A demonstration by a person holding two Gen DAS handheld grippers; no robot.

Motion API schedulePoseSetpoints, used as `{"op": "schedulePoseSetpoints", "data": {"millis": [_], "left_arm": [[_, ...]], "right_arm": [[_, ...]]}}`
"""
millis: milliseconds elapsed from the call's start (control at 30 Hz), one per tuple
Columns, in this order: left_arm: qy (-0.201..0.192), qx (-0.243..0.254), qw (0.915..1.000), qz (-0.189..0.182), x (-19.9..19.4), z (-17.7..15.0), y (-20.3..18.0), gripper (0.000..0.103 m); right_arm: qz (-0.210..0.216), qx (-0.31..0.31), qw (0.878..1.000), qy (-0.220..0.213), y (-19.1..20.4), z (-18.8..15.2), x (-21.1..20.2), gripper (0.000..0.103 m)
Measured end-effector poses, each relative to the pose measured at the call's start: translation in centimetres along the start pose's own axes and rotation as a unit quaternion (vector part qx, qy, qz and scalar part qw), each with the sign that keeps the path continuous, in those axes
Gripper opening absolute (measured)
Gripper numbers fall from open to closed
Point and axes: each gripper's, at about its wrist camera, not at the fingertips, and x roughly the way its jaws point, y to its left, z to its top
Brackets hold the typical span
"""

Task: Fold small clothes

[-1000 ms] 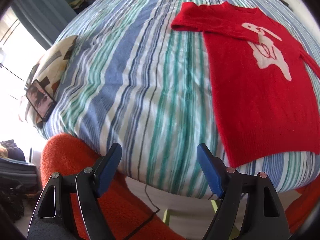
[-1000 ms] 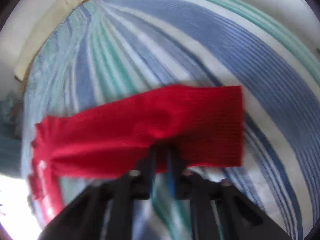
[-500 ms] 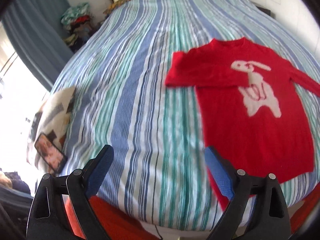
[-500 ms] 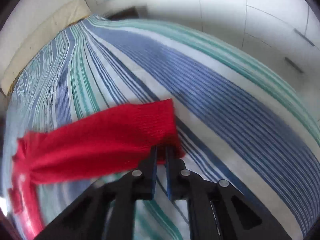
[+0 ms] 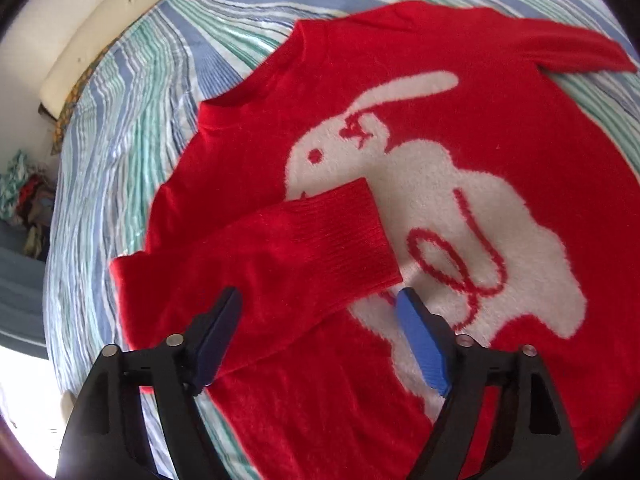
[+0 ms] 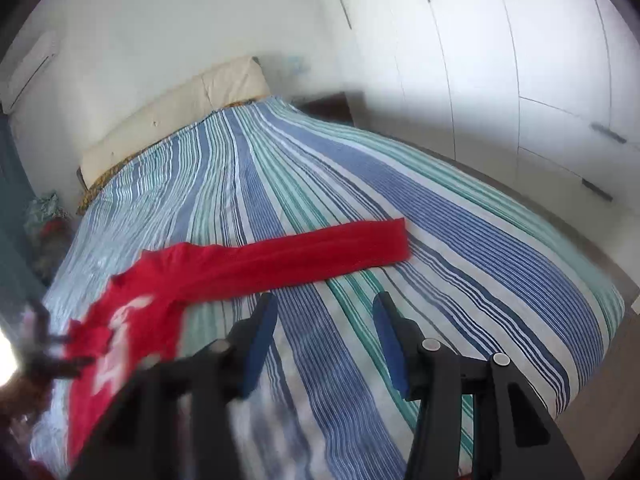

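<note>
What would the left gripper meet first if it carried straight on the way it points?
Probably the folded-over ribbed sleeve of the red knitted rabbit sweater: it lies directly ahead of the left gripper, whose closing jaws hold nothing. How far off it is remains unclear.

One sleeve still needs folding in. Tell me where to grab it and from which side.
Grip the outstretched sleeve at its ribbed cuff, coming from the open end: it lies flat and straight on the bed, away from the sweater body. The right gripper, jaws opening and empty, is nearest.

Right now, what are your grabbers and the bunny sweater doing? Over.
Left gripper closing over folded sleeve, not gripping. Right gripper opening, empty. Red sweater flat on bed; other sleeve outstretched.
</note>
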Motion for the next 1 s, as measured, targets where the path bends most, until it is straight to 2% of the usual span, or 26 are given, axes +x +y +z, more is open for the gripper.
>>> {"op": "schedulePoseSetpoints", "data": {"millis": [33, 67, 133, 167, 200, 233, 300, 367, 433, 500, 533, 567, 633, 700, 867, 1000], "left_arm": [[0.003, -0.002, 1.0000, -0.007, 0.6, 0.1, 0.1, 0.074], [-0.001, -0.008, 0.9998, -0.016, 1.0, 0.2, 0.4, 0.068], [-0.009, -0.036, 0.9979, -0.052, 0.9, 0.2, 1.3, 0.036], [-0.005, -0.055, 0.9965, -0.064, 1.0, 0.3, 1.9, 0.002], [-0.008, -0.078, 0.9948, -0.066, 0.5, 0.4, 2.6, 0.003], [-0.028, -0.109, 0.9911, -0.072, -0.5, 0.2, 4.0, 0.003], [-0.066, -0.191, 0.9756, -0.087, -3.0, -1.1, 8.0, 0.003], [-0.099, -0.287, 0.9483, -0.091, -5.6, -4.2, 13.3, 0.003], [-0.113, -0.385, 0.9123, -0.081, -7.2, -8.8, 18.7, 0.003], [-0.102, -0.471, 0.8738, -0.062, -7.2, -13.7, 24.0, 0.004], [-0.089, -0.504, 0.8574, -0.053, -6.8, -16.2, 26.2, 0.004], [-0.076, -0.530, 0.8436, -0.038, -6.3, -18.5, 28.1, 0.004], [-0.051, -0.565, 0.8236, -0.006, -5.0, -22.6, 30.7, 0.004], [-0.031, -0.581, 0.8129, 0.014, -3.9, -25.5, 31.8, 0.003], [-0.020, -0.582, 0.8118, 0.047, -3.2, -27.8, 31.6, 0.003], [-0.025, -0.595, 0.8000, 0.069, -4.1, -29.5, 31.5, 0.003]], "right_arm": [[-0.003, 0.005, 1.000, -0.005, -0.2, -0.3, -0.4, 0.050], [-0.005, 0.013, 1.000, -0.005, -0.3, -0.4, -0.4, 0.050], [-0.005, 0.032, 0.999, 0.000, -1.0, -0.7, 0.0, 0.050], [-0.006, 0.037, 0.999, 0.005, -1.2, -0.7, 0.3, 0.050], [-0.008, 0.039, 0.999, 0.010, -1.2, -0.7, 0.6, 0.050], [-0.009, 0.040, 0.999, 0.015, -1.2, -0.8, 0.9, 0.050], [-0.011, 0.039, 0.999, 0.021, -1.3, -0.9, 1.1, 0.050], [-0.012, 0.038, 0.999, 0.017, -1.2, -0.9, 1.1, 0.050], [-0.012, 0.037, 0.999, 0.010, -1.2, -1.0, 0.8, 0.050], [-0.012, 0.040, 0.999, 0.006, -1.3, -1.1, 0.8, 0.050], [-0.013, 0.043, 0.999, 0.008, -1.3, -1.1, 0.9, 0.050], [-0.014, 0.045, 0.999, 0.011, -1.4, -1.1, 1.0, 0.050], [-0.014, 0.049, 0.998, 0.020, -1.3, -1.3, 1.5, 0.050], [-0.014, 0.042, 0.999, 0.025, -1.0, -1.4, 1.7, 0.050], [-0.019, 0.019, 0.999, 0.029, -0.1, -1.6, 1.9, 0.050], [-0.029, 0.011, 0.999, 0.035, 0.2, -1.7, 2.3, 0.050]]}}
